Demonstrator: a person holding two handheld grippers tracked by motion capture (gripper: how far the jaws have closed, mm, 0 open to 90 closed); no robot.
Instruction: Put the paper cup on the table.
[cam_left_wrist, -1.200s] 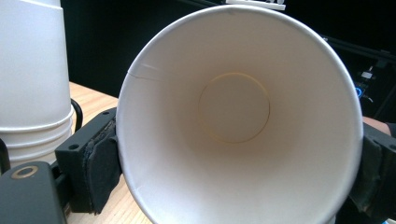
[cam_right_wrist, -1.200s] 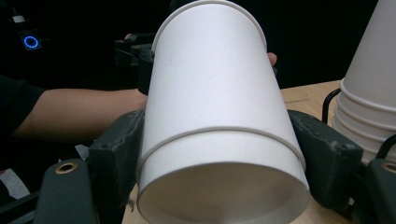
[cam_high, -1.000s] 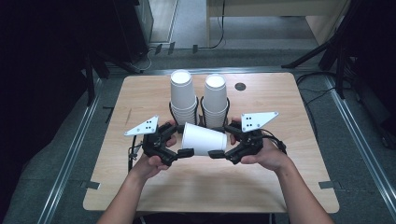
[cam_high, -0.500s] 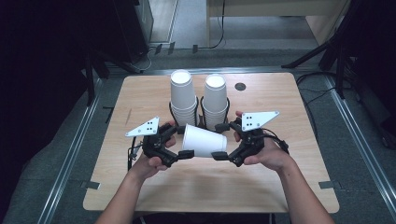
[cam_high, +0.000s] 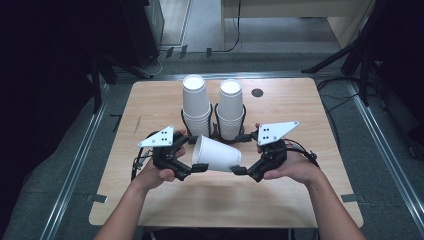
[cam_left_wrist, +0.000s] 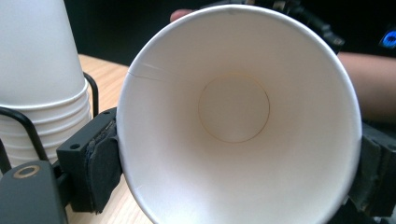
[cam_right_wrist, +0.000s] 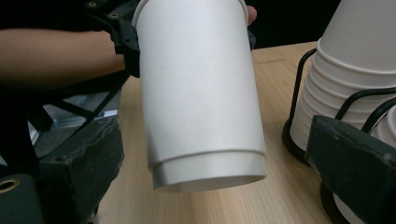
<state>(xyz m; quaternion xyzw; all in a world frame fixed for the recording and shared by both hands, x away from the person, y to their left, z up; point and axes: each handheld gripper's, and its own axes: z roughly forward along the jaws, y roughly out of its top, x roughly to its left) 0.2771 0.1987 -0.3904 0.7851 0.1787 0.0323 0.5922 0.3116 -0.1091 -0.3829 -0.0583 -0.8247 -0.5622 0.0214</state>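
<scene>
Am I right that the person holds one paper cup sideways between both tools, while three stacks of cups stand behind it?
Not quite: the high view shows two stacks in wire holders, not three. The rest holds: one paper cup lies sideways between the left tool and the right tool.

2 cup stacks (cam_high: 196, 104) in wire holders block the table's (cam_high: 300, 205) far middle; its near edge and both side edges lie open.

Gripper (cam_left_wrist: 233, 186) pads clamp paper cup (cam_left_wrist: 233, 107) rim; cup stack (cam_left_wrist: 42, 70) beside.
</scene>
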